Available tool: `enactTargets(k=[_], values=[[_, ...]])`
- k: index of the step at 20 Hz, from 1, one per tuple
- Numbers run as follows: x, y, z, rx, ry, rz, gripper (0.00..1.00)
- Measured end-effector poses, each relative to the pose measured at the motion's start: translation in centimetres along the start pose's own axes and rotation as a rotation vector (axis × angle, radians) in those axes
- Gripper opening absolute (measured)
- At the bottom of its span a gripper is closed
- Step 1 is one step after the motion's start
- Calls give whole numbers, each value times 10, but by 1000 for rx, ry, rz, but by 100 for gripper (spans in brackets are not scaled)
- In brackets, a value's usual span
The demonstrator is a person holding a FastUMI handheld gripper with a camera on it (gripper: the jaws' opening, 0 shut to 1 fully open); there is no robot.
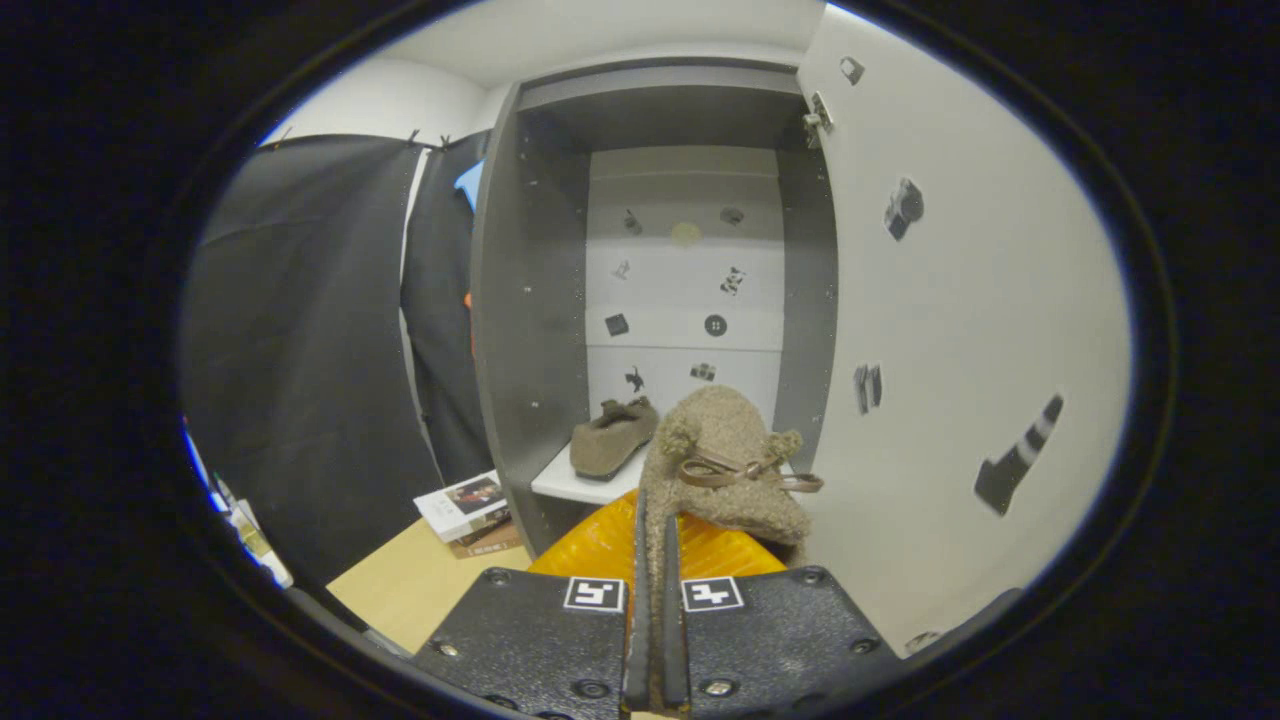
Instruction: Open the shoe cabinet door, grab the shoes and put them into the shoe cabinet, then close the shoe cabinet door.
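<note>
Second shoe up in the grip, right at the open cabinet

The gripper [655,560] has its two orange fingers [600,545] pinched tight on the heel edge of a fuzzy tan shoe [725,460], jaws nearly together with only the fleece between them, and the shoe stands up ahead of the fingers, brown lace bow [745,470] on its front. Just beyond, the grey shoe cabinet [530,300] is open, its white door [960,300] swung wide on the right. Inside, on the white shelf [575,485], the other shoe [612,438] already lies flat, toward the left wall. Off to the left, books [465,508] sit on the wooden floor [420,585] beside the cabinet
</note>
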State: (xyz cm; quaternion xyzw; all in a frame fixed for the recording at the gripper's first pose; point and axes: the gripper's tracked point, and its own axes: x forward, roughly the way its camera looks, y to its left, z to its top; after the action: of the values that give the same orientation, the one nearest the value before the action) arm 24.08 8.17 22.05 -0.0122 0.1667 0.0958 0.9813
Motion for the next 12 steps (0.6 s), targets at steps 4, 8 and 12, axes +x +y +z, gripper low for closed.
enactTargets(k=[4,8,12], values=[[25,-8,42,-22,-26,-65,8],[65,-24,59,-30,-8,-140,8],[119,-38,55,-61,42,-191,8]])
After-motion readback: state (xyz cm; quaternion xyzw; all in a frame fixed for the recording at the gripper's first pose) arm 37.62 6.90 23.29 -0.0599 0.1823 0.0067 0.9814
